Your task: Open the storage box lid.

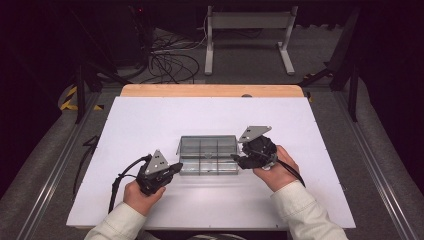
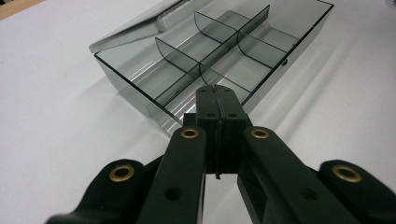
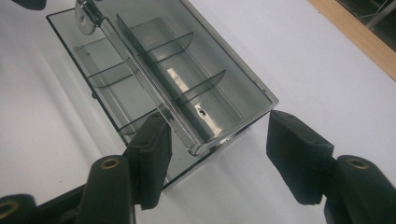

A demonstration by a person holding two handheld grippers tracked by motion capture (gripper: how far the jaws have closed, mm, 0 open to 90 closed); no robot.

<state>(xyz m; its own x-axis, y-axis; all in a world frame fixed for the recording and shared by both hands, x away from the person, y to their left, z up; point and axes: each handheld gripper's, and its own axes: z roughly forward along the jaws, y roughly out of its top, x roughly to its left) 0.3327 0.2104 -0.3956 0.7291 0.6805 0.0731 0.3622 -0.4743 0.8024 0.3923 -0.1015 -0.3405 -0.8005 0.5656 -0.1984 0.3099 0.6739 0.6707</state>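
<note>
A clear, smoke-tinted compartment box [image 1: 207, 161] lies in the middle of the white board, its dividers [image 2: 205, 58] showing. Its hinged lid [image 1: 207, 144] stands raised along the far side, and the lid [image 3: 154, 84] slants over the compartments. My left gripper [image 1: 176, 168] is at the box's [image 2: 140, 74] near left corner. That left gripper [image 2: 217, 93] is shut with nothing between its jaws; whether it touches the wall I cannot tell. My right gripper [image 1: 235, 159] is at the box's right end. This right gripper [image 3: 218, 125] is open, its pads [image 3: 299, 149] standing either side of the lid's end.
The white board [image 1: 150, 120] covers a wooden table whose bare edge [image 1: 210, 90] runs along the back. Beyond it on the floor are a tangle of cables [image 1: 170, 65] and a grey metal stand [image 1: 250, 30]. Dark frame legs [image 1: 80, 90] stand at both sides.
</note>
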